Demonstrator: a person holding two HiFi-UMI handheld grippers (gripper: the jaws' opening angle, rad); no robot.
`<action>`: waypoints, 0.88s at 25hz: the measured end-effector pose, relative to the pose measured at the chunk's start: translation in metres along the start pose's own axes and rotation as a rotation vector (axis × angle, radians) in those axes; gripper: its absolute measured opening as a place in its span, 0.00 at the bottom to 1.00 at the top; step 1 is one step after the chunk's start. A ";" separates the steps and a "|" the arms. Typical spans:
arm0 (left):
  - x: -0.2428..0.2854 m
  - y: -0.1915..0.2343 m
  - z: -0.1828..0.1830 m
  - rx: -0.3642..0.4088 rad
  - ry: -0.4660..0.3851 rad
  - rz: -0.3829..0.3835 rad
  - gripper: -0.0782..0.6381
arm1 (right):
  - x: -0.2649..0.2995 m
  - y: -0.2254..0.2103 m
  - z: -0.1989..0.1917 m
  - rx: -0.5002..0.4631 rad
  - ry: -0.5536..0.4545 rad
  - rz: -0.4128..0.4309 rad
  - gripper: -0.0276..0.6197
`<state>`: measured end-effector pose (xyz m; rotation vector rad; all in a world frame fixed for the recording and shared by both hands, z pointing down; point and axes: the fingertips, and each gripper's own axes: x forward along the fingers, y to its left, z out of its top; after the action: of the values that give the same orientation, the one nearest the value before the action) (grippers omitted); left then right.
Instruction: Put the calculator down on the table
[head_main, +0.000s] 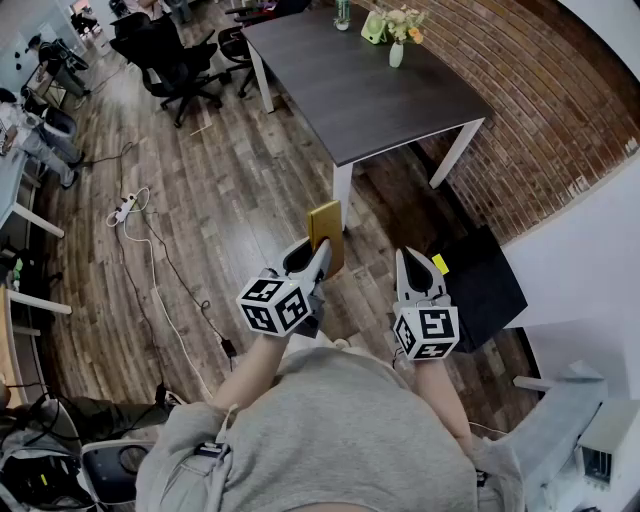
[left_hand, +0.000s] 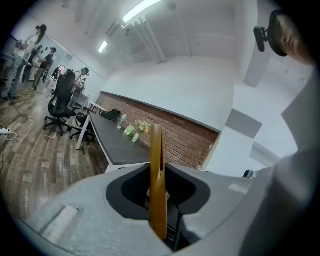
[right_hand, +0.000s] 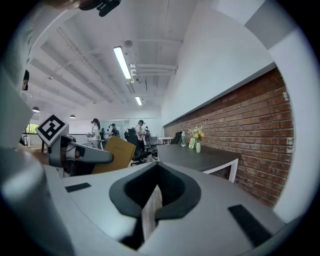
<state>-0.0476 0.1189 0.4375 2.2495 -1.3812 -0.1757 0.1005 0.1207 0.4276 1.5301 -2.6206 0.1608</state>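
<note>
Calculator (head_main: 326, 232): gold slab, clamped on edge in your left gripper (head_main: 317, 257). Long axis runs straight out past jaws, toward dark table (head_main: 360, 100). It hangs over wood floor (head_main: 230, 200), short of table's near corner. Your right gripper (head_main: 412, 265), just beside left: jaws together, nothing between.

Table (head_main: 370, 95) ahead, vase (head_main: 397, 52) on its far end; brick wall (head_main: 530, 110) rt of it; chairs (head_main: 170, 60) left of it; power strip (head_main: 122, 208) on floor (head_main: 250, 190).
</note>
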 end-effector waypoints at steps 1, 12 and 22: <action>-0.002 -0.002 -0.003 0.003 0.001 -0.003 0.23 | -0.004 0.001 0.000 -0.002 -0.005 -0.005 0.05; -0.014 -0.016 -0.015 0.005 -0.005 0.001 0.23 | -0.028 0.004 -0.006 0.003 -0.010 -0.019 0.05; -0.013 -0.023 -0.020 -0.013 -0.017 0.000 0.23 | -0.032 0.006 -0.012 -0.013 -0.001 0.014 0.05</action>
<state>-0.0287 0.1452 0.4424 2.2417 -1.3854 -0.2039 0.1113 0.1528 0.4344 1.5082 -2.6281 0.1435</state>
